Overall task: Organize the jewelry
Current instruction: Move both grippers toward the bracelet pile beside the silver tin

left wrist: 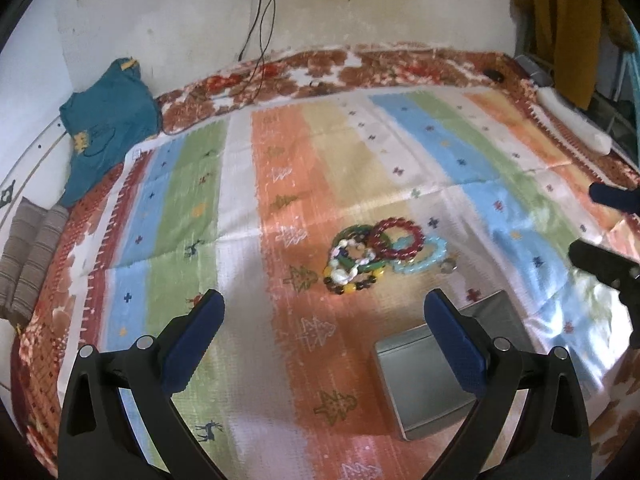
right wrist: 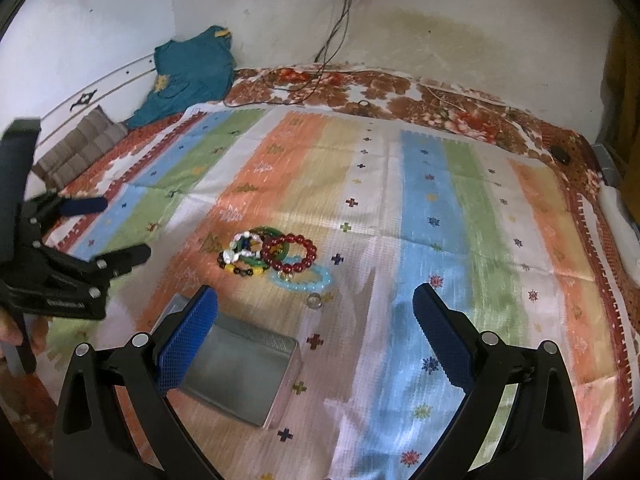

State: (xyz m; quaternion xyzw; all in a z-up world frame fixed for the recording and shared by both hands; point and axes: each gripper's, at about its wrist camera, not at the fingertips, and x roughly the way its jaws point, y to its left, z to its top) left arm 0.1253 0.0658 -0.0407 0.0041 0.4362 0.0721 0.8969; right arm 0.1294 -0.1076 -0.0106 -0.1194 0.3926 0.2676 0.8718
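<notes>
A heap of bead bracelets lies on the striped cloth: a dark red bracelet (left wrist: 396, 239) (right wrist: 290, 257), a pale blue one (left wrist: 422, 258) (right wrist: 304, 278), a green bangle (left wrist: 352, 236) (right wrist: 267, 232) and a mixed white, yellow and black strand (left wrist: 348, 274) (right wrist: 240, 258). A small ring (left wrist: 449, 266) (right wrist: 314, 300) rests just right of the heap. A grey metal tin (left wrist: 436, 376) (right wrist: 236, 368) sits nearer than the heap. My left gripper (left wrist: 324, 308) (right wrist: 120, 228) hangs open short of the heap, holding nothing. My right gripper (right wrist: 314, 304) (left wrist: 588, 220) is open too, its left finger over the tin.
The striped cloth (right wrist: 440, 208) covers a floral blanket (right wrist: 380, 88) on a bed against a white wall. A teal garment (left wrist: 108, 120) and a folded brown cloth (left wrist: 28, 248) lie at the left. Cables (right wrist: 324, 64) drop from a wall socket. A white object (left wrist: 576, 120) lies along the right edge.
</notes>
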